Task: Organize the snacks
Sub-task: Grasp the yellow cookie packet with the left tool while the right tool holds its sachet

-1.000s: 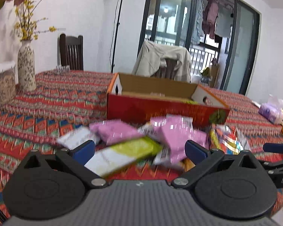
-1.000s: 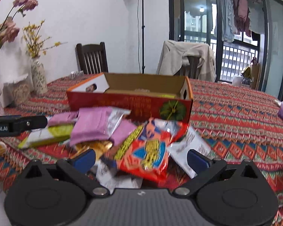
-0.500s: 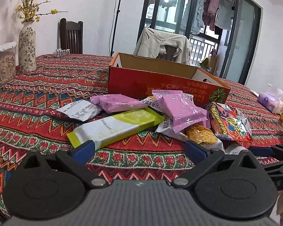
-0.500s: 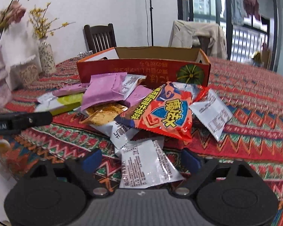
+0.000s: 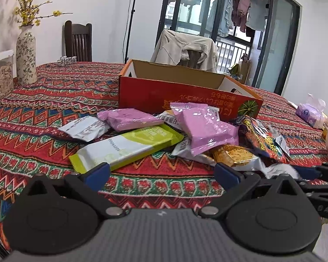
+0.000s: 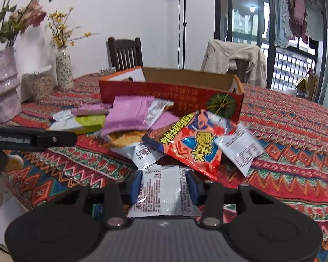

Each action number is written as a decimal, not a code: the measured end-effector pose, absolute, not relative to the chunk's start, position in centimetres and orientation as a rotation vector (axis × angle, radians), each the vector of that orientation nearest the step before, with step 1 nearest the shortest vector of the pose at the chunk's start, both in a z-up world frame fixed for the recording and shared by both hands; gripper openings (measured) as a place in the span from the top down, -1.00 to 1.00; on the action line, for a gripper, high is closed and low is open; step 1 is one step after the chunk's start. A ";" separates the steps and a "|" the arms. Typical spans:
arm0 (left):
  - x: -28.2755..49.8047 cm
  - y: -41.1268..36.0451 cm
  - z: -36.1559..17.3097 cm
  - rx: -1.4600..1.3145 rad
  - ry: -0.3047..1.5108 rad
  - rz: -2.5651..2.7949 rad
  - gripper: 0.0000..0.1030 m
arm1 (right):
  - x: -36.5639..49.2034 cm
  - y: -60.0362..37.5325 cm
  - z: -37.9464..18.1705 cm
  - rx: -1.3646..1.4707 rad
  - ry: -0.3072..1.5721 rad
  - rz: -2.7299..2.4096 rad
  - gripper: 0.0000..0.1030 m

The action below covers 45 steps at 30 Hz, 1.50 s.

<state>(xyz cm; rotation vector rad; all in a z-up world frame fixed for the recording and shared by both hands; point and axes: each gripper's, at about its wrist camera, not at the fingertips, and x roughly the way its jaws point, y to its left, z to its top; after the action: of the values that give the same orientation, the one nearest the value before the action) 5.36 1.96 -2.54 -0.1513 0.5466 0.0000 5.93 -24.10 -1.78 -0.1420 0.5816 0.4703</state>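
Your right gripper [image 6: 164, 187] has just been closing, and its blue pads now sit against both sides of a small silver packet [image 6: 163, 193] at the near edge of the snack pile; the packet's printed back faces up and it fills the gap between the jaws. Just beyond it lie another silver packet [image 6: 144, 154] with dark characters, a red and orange bag [image 6: 192, 142] resting across the top of the pile, and a white packet [image 6: 240, 148] with a printed label tilted off to the right. Your left gripper [image 5: 161, 170] stands wide open with nothing between its fingers, low over the patterned tablecloth [image 5: 54, 100] just short of the pile. Directly ahead of it a long green and white bar [image 5: 126, 147] lies at an angle, its near end close to the left finger, with two pink packets [image 5: 205, 126] stacked behind and a golden cracker pack [image 5: 231, 156] near the right finger. The open red cardboard box [image 5: 185, 96] stands at the far side of the pile, touching the rearmost snacks; whether anything lies inside it you cannot tell. A floral vase [image 5: 26, 61] and a clear jar [image 5: 0, 78] stand well apart to the left on the table.
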 end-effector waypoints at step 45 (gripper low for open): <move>11.0 -13.8 -4.9 0.009 0.669 0.011 -0.88 | 6.9 -35.8 -2.7 0.042 0.517 0.363 0.16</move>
<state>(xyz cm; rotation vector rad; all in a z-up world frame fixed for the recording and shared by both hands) 10.99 -13.81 -4.90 0.0087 0.6694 0.0110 6.92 -35.84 -2.69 0.0418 0.5175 0.3628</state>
